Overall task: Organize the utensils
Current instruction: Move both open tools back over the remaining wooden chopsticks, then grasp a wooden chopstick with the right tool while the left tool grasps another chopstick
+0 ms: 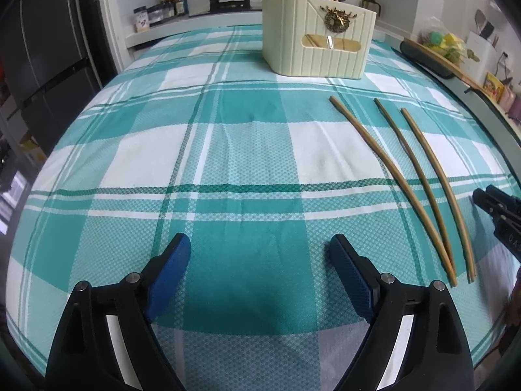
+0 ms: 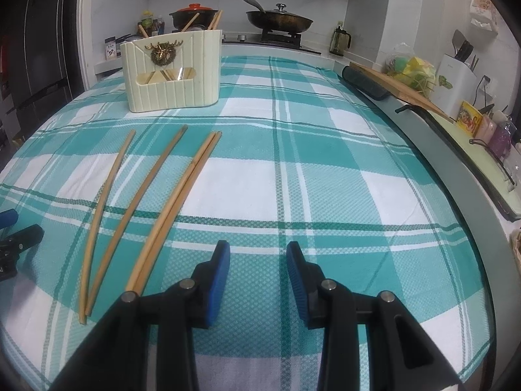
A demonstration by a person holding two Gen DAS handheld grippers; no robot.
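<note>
Several wooden chopsticks [image 2: 153, 195] lie on the teal plaid tablecloth [image 2: 293, 179], in the left half of the right wrist view; they also show at the right of the left wrist view [image 1: 407, 176]. A cream utensil holder [image 2: 172, 71] with a gold deer emblem stands at the far end with chopsticks inside; it also shows in the left wrist view [image 1: 317, 34]. My left gripper [image 1: 260, 247] is open and empty, left of the chopsticks. My right gripper [image 2: 259, 254] is open and empty, just right of the nearest chopstick pair.
A stove with a red-lidded pot [image 2: 193, 13] and a wok [image 2: 278, 16] stands behind the table. A wooden board [image 2: 403, 88] and a knife block [image 2: 456, 78] line the right counter. A dark fridge [image 1: 42, 49] stands at the left.
</note>
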